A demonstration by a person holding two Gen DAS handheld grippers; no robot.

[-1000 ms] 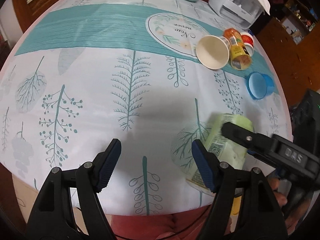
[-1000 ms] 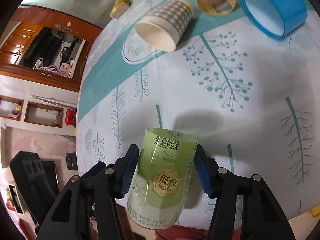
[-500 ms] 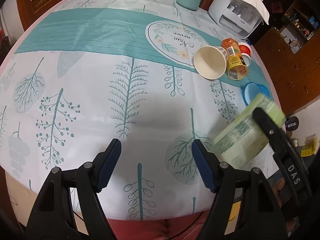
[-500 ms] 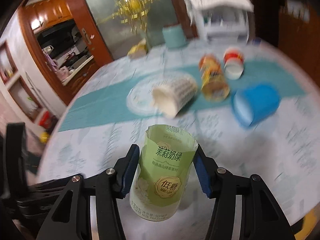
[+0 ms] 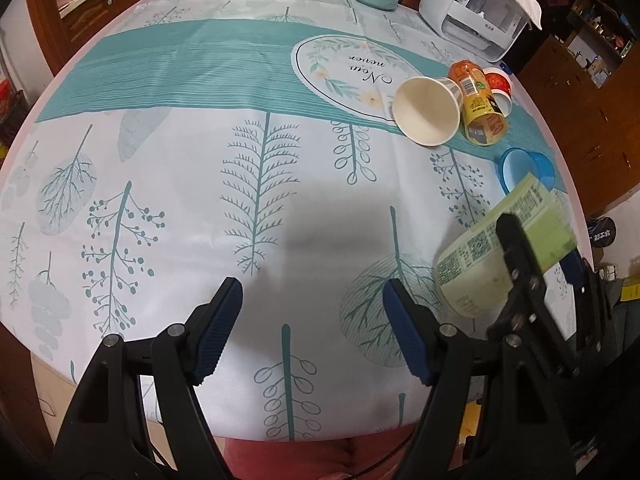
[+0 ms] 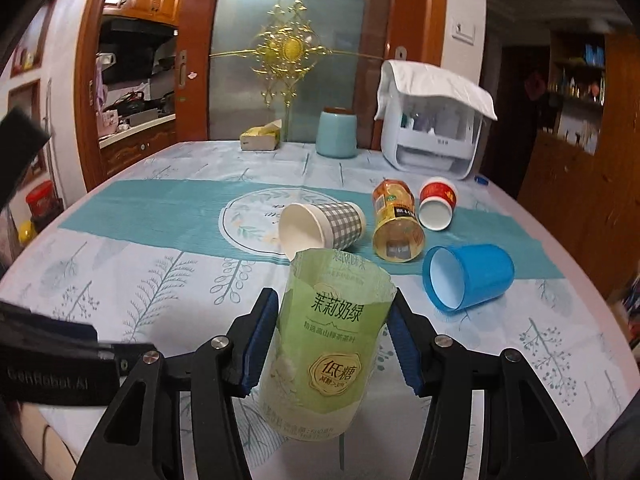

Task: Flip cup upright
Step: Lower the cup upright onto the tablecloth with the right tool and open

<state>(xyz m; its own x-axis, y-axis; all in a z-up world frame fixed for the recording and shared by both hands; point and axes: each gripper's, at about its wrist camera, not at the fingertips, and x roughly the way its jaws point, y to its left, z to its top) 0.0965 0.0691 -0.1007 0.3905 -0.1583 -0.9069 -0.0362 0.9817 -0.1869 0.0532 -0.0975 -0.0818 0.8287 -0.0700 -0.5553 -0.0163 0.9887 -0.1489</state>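
My right gripper is shut on a light green cup with Chinese print. The cup stands nearly upright, mouth up, just above the table's near edge. In the left wrist view the same green cup shows at the right, tilted, with the right gripper's black finger across it. My left gripper is open and empty, low over the near part of the tablecloth, to the left of the cup.
Several cups lie on their sides farther back: a checked paper cup, an orange clear cup, a red cup and a blue cup. A white appliance, a teal jar and a tissue box stand at the far edge.
My right gripper has turned the green cup from lying tilted to nearly upright and shifted it right. The left gripper has stayed open in place.
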